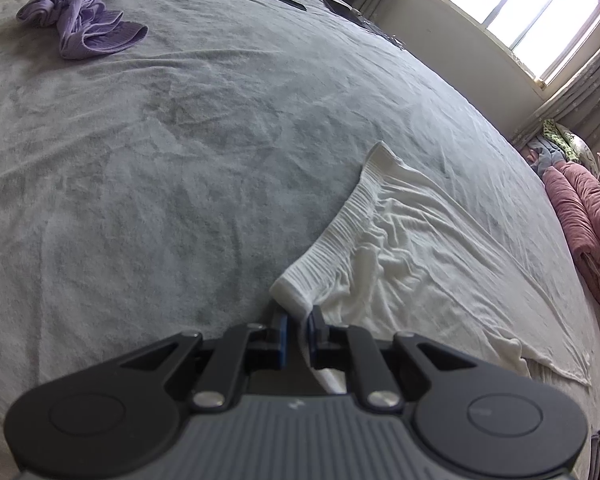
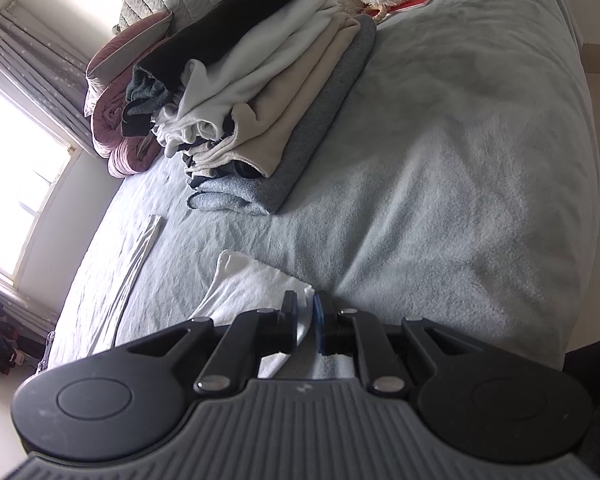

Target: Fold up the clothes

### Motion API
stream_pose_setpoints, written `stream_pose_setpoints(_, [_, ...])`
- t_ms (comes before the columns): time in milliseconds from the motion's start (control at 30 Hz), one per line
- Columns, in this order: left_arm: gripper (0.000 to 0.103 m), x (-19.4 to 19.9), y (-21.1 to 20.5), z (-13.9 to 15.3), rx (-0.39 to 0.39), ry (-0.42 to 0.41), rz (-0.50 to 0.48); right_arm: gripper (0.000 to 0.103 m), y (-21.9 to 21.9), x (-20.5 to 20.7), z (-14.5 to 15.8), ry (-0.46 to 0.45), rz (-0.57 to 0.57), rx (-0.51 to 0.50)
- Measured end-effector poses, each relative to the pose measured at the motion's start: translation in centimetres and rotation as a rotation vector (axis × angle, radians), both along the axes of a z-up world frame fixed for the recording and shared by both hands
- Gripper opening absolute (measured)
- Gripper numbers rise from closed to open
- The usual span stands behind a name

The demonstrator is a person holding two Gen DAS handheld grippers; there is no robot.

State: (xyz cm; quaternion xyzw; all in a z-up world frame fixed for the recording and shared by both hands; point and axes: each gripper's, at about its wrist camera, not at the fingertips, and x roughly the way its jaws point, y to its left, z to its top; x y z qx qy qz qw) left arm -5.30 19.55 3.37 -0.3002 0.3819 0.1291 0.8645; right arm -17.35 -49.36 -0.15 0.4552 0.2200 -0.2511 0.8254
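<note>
A white knit garment [image 1: 404, 248] lies spread on the grey bedspread [image 1: 180, 160], its ribbed hem toward me. My left gripper [image 1: 297, 316] is shut on the near corner of that hem, with white cloth pinched between the blue pads. In the right wrist view the same white garment [image 2: 256, 284] shows as a folded corner, and my right gripper [image 2: 306, 312] is shut on its edge. A long white strip of it [image 2: 132, 264] runs away to the left. Both grippers sit low over the bed.
A crumpled purple garment [image 1: 84, 16] lies at the far left of the bed. A stack of folded clothes [image 2: 268, 92] sits ahead of the right gripper, with pink quilts [image 2: 116, 120] beyond. A window [image 1: 516, 8] and curtains stand past the bed's far edge.
</note>
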Motion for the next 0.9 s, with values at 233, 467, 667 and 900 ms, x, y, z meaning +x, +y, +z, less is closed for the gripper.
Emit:
stream_pose_setpoints(233, [0.010, 0.0, 0.2, 0.0, -0.011, -0.003, 0.002, 0.004, 0.2, 0.0, 0.1, 0.019, -0.024, -0.007])
stream_pose_setpoints(467, [0.010, -0.2, 0.8, 0.5, -0.047, -0.034, 0.011, 0.001, 0.6, -0.2, 0.6, -0.015, -0.043, -0.048])
stream_pose_setpoints(667, [0.010, -0.2, 0.7, 0.7, -0.046, -0.050, 0.007, 0.001, 0.9, -0.2, 1.7, -0.067, -0.047, -0.092])
stream_pose_setpoints(900, [0.010, -0.3, 0.7, 0.6, -0.035, -0.050, 0.007, 0.001, 0.7, -0.3, 1.8, -0.069, -0.057, -0.087])
